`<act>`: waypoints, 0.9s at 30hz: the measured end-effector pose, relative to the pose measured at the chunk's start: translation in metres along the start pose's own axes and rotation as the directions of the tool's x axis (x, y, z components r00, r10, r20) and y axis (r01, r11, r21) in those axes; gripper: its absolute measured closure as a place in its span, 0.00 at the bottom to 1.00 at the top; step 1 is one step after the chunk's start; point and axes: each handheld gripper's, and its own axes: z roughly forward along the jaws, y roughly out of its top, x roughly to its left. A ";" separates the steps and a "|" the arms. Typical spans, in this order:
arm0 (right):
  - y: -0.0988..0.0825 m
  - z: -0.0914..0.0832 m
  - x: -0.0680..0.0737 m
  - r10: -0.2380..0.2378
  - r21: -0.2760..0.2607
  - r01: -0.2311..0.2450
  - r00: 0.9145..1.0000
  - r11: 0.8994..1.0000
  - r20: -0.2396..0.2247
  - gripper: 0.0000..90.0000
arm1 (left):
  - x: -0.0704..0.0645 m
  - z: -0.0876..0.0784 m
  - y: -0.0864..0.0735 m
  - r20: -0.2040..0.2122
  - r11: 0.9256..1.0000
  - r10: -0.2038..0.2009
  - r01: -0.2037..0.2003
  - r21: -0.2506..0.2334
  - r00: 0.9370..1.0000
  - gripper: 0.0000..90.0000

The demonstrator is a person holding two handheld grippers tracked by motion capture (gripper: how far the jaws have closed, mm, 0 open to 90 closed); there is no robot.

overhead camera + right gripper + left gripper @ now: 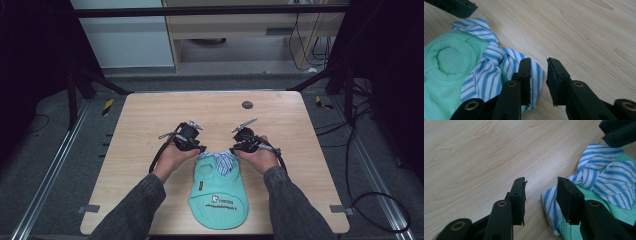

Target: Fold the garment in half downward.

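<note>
Mint-green garment point(218, 192): small knit top lying flat on the tabletop point(150, 120), between the two tongs and reaching back toward the person.
Striped collar point(599, 173): blue-and-white cloth, bunched at the garment's far end, between both tongs.
Left tongs point(201, 148): jaws apart, empty, one jaw just over the collar's edge.
Right tongs point(232, 149): jaws narrowly apart, holding nothing, at the collar's other edge.

Small mint-green garment point(218, 192) lies flat on the table; blue-striped collar point(223, 161) faces away.
</note>
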 end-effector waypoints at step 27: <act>-0.011 0.020 0.003 0.033 0.010 -0.033 0.999 0.999 -0.006 0.68 | -0.001 0.021 -0.014 0.016 0.999 -0.039 0.038 0.035 0.999 0.56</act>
